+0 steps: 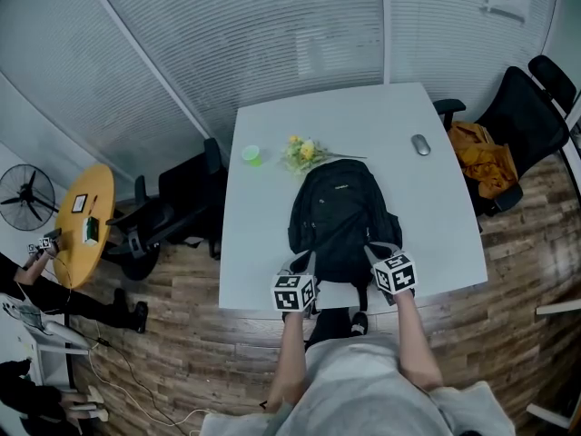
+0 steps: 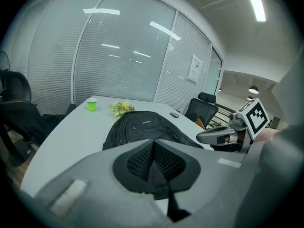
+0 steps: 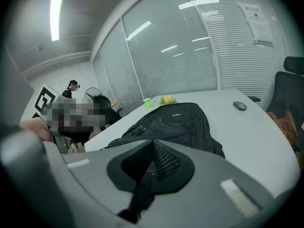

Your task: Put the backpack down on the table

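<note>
backpack point(image 1: 340, 209) lies on white office table point(image 1: 272, 143); left gripper point(image 1: 300, 263) and right gripper point(image 1: 379, 252) pinch it

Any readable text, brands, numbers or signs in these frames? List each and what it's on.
No text here is legible.
Backpack: small light brand mark near its top, too blurred to read.
Sheet on the glass wall: printed lines, too small to read.
Marker cubes: black-and-white square patterns, no words or numbers.
</note>
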Tool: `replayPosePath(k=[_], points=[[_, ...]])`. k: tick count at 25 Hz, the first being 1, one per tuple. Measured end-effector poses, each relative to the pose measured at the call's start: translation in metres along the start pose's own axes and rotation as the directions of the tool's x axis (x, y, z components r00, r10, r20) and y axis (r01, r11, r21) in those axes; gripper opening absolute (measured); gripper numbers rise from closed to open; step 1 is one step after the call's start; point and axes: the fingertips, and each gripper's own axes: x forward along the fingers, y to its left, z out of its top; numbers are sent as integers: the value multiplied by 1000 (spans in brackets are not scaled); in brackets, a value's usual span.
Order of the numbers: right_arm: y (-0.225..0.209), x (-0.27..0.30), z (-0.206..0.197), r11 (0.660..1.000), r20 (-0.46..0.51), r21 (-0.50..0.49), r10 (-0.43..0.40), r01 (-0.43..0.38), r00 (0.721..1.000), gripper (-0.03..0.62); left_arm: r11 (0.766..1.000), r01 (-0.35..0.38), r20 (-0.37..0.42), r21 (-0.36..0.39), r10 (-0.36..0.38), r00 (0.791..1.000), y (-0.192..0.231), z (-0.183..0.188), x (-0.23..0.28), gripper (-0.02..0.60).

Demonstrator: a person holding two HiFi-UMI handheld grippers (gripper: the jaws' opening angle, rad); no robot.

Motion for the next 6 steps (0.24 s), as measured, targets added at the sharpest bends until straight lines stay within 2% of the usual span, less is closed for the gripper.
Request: replayPosePath(k=[6], points=[[4,1,-1,1000,-8,-8,17,-17,1000,0,1000,12,8,7,-12,1000,-7,2,-1,-9]])
